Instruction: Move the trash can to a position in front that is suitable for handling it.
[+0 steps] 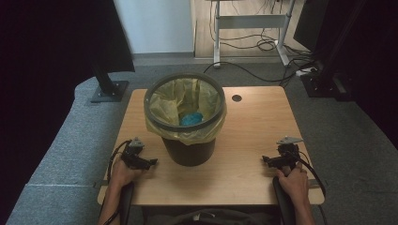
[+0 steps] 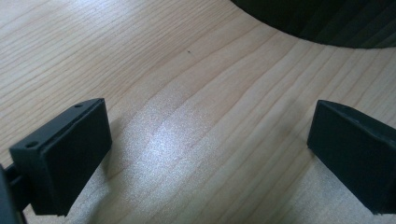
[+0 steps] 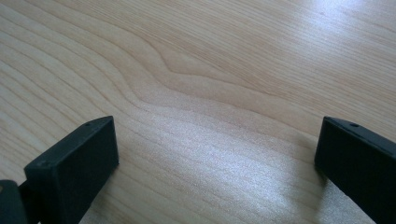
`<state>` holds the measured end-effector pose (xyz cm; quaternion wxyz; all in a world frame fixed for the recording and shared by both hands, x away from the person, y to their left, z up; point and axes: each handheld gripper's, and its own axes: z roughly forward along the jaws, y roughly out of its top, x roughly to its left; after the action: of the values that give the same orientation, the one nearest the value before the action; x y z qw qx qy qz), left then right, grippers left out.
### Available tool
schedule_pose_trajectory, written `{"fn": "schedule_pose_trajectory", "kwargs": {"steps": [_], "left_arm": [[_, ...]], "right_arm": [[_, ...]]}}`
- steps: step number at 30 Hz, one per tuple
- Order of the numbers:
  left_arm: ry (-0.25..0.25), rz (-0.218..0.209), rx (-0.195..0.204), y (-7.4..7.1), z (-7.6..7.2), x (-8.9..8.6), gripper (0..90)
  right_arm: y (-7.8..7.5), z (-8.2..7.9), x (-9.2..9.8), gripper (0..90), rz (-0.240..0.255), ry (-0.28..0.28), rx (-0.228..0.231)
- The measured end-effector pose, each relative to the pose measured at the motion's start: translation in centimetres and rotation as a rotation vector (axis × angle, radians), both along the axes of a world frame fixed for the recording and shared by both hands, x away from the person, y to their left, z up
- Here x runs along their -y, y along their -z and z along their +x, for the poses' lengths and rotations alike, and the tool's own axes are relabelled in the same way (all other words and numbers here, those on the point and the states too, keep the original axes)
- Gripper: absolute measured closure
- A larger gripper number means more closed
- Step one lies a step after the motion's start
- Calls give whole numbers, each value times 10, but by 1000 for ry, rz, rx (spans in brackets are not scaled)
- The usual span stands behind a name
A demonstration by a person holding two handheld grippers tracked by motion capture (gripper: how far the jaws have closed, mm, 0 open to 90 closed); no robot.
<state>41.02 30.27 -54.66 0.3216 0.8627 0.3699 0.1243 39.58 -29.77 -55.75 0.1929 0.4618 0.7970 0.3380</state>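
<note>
A dark round bin [image 1: 189,151] lined with a yellow bag [image 1: 174,101] stands on the wooden table [image 1: 256,126], left of centre. Something blue [image 1: 191,118] lies at the bottom of the bag. My left gripper [image 1: 149,162] rests on the table just left of the bin's base, open, with bare wood between its jaws. In the left gripper view the bin's dark wall [image 2: 327,21] curves across the top right beyond my left gripper [image 2: 210,154]. My right gripper [image 1: 265,160] sits near the table's right front, open and holding nothing. In the right gripper view my right gripper [image 3: 217,163] has wood grain between its jaws.
A round cable hole [image 1: 236,98] is in the table top behind the bin. Grey carpet surrounds the table. A black stand foot [image 1: 109,90] sits at the back left, a desk frame [image 1: 251,23] with cables [image 1: 263,44] at the back.
</note>
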Motion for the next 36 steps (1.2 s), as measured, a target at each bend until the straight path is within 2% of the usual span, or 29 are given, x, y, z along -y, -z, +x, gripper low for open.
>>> {"fn": "schedule_pose_trajectory", "kwargs": {"steps": [5, 12, 20, 23, 25, 27, 32, 36], "left_arm": [[-30, 0, 0, 0, 0, 3, 0], [-42, 1, -2, 0, 0, 4, 0], [-57, 8, -24, -2, 1, 6, 0], [-70, -19, -47, -4, 2, 4, 0], [-75, -56, -67, -5, 4, 1, 0], [-74, -62, -72, -6, 4, 1, 0], [-74, -94, -49, -12, 4, 1, 0], [-72, -107, -28, -19, 6, 2, 0]], "right_arm": [[0, 0, 0, 0, 0, 0, 0], [0, 0, 0, 0, 0, -1, 1], [0, 0, -1, 0, 0, 2, 0], [0, -1, -1, 0, 1, -22, 0], [0, -1, -2, 0, 0, -43, -1], [0, -2, -2, 0, 1, -50, -4], [-3, -1, -3, 0, -15, -75, -33], [-5, -1, -2, 11, 2, -74, -41]]}}
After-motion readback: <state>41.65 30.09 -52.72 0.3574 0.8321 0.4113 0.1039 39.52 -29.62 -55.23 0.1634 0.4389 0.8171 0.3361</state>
